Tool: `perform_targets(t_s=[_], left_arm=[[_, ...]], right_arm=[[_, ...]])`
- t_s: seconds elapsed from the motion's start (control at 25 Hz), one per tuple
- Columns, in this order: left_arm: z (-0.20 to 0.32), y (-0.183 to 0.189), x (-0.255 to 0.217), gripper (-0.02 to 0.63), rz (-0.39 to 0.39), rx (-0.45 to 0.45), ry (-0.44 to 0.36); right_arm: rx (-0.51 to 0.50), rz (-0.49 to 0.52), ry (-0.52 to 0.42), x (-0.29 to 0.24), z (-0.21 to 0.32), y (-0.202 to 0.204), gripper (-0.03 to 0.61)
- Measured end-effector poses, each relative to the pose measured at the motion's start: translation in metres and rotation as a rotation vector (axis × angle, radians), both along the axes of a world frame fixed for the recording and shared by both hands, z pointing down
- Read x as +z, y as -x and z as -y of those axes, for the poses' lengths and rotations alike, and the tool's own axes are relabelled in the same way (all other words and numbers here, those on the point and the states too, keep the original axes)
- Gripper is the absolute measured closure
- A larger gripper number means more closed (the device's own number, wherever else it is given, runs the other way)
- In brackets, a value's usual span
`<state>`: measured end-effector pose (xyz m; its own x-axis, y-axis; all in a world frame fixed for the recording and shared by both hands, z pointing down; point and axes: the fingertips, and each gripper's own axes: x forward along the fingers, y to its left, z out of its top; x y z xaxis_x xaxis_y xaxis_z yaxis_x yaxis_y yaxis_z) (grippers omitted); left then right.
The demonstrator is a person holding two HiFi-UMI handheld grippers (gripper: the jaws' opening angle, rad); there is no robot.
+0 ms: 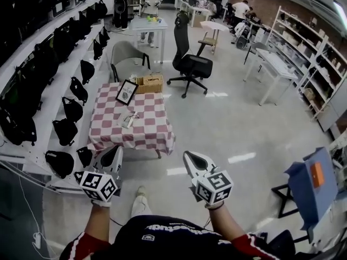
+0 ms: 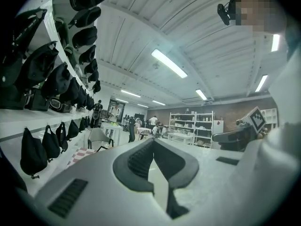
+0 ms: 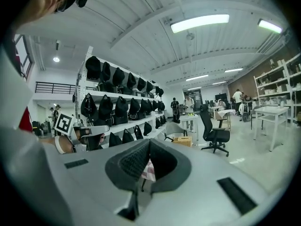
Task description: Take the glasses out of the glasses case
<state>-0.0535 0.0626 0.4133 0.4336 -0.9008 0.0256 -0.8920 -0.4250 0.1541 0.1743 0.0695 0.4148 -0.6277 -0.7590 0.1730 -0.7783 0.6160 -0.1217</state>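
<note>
A low table (image 1: 146,137) with a red-and-white checked cloth stands ahead of me on the floor. A small pale glasses case (image 1: 128,119) lies near the cloth's middle; it is too small to tell whether it is open. My left gripper (image 1: 113,150) is held level short of the table's near edge, jaws shut with nothing between them (image 2: 153,142). My right gripper (image 1: 190,156) hangs to the right of the table, also shut and empty (image 3: 149,142). Both are well apart from the case.
A framed picture (image 1: 126,91) and a wooden box (image 1: 150,83) sit at the table's far end. White shelves of black bags (image 1: 65,102) run along the left. A grey chair (image 1: 127,56), a black office chair (image 1: 190,64) and people stand beyond. A blue stand (image 1: 312,188) is at right.
</note>
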Motion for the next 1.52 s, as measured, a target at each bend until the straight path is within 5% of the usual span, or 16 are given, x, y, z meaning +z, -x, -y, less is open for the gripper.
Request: perform_targets(t_s=[0.4, 1.04, 1.52], left_arm=[[0.088, 0.022, 0.005, 0.607, -0.027, 0.027, 0.011], [0.255, 0.106, -0.006, 0.607, -0.036, 0.064, -0.005], [0.308, 0.143, 0.009, 0.607, -0.029, 0.084, 0.012]], right_arm=[[0.034, -0.015, 0.012, -0.004, 0.082, 0.021, 0.575], [0.035, -0.066, 0.034, -0.005, 0.221, 0.119, 0.575], [0.069, -0.110, 0.042, 0.000, 0.276, 0.153, 0.575]])
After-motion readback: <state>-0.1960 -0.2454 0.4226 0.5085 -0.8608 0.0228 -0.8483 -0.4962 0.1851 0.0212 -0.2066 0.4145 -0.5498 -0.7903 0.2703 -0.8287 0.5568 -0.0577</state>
